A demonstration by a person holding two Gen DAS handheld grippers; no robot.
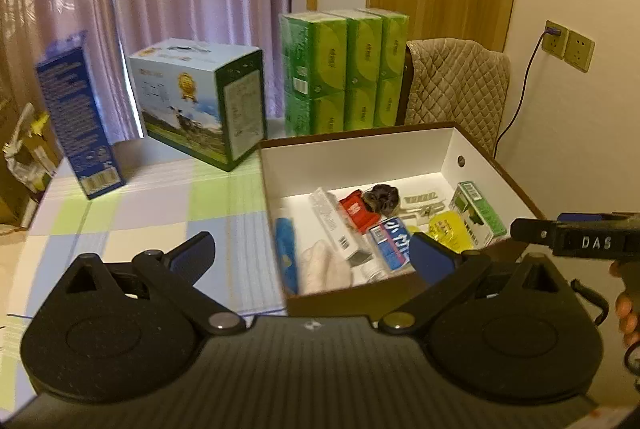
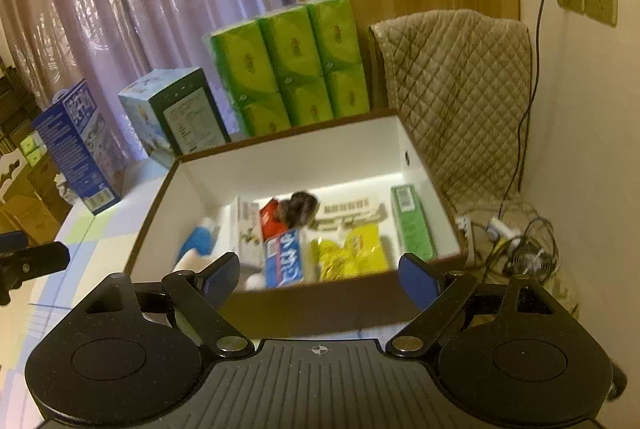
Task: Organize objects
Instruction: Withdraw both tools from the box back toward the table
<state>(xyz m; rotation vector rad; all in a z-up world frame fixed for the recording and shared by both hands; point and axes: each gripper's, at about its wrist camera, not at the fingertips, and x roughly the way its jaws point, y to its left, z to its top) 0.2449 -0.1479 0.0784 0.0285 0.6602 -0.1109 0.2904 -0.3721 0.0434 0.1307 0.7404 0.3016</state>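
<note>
A brown cardboard box with white inner walls (image 1: 352, 157) (image 2: 288, 157) sits on the table and holds several small items: a blue-and-white toothpaste carton (image 1: 390, 243) (image 2: 286, 257), a yellow packet (image 1: 446, 229) (image 2: 356, 249), a green carton (image 1: 478, 215) (image 2: 412, 223), a red pack (image 1: 356, 209) (image 2: 272, 219), a dark scrunchie (image 1: 380, 197) (image 2: 300, 207) and a white carton (image 1: 334, 225) (image 2: 246, 231). My left gripper (image 1: 312, 257) hovers open over the box's near left corner with nothing between its fingers. My right gripper (image 2: 320, 275) is open and empty above the near wall.
On the checked tablecloth (image 1: 160, 197) behind the box stand a dark blue carton (image 1: 78, 121) (image 2: 76, 149), a milk carton box (image 1: 204, 101) (image 2: 176, 113) and stacked green tissue packs (image 1: 344, 69) (image 2: 292, 65). A quilted chair back (image 2: 460, 89) and floor cables (image 2: 516, 233) lie to the right.
</note>
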